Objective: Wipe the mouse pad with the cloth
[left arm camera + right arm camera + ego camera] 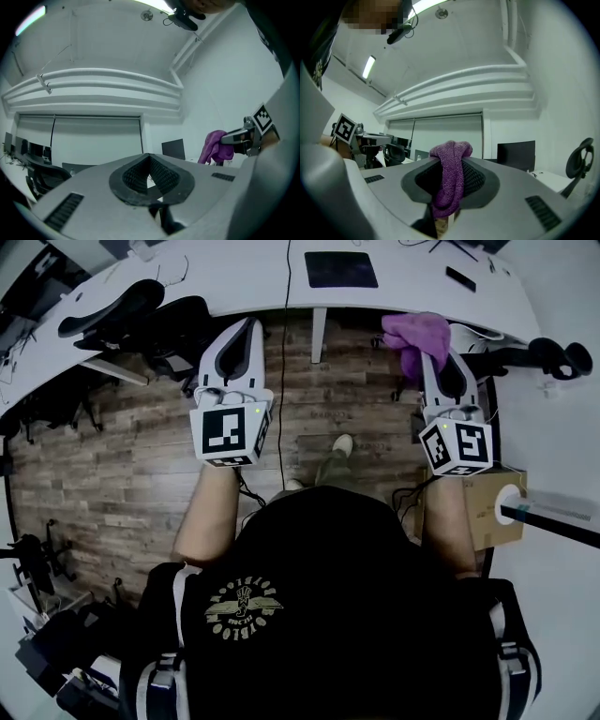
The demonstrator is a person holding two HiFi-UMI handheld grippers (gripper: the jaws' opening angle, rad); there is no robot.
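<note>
Between the jaws of my right gripper (439,360) sits the cloth (415,334), a purple knitted piece. The jaws are pressed on a fold of it: one bunch stands up above the tips and a tail hangs down behind the pads. My left gripper (246,332) has its jaws brought together with nothing between them, and it is held in the air, well apart from the right one. Both are above the floor, short of the desk (234,282).

On the desk ahead lies a dark rectangle which I take for the mouse pad (341,269) (from here I cannot tell its material). It is far from both grippers, so I judge that the wiping is not begun.

I think the cloth is very light and soft, with no stiffness of its own, so it will fold and drag rather than push. Only a fold is pinched, so the loose bunch at the front would meet the pad first. This is good, since the hard tips should not scrape. A knitted cloth can creep out under rubbing, so I would keep the pinch firm. The pad is probably thin and may slide on the smooth desk, and the empty left gripper could press one corner to hold it.
</note>
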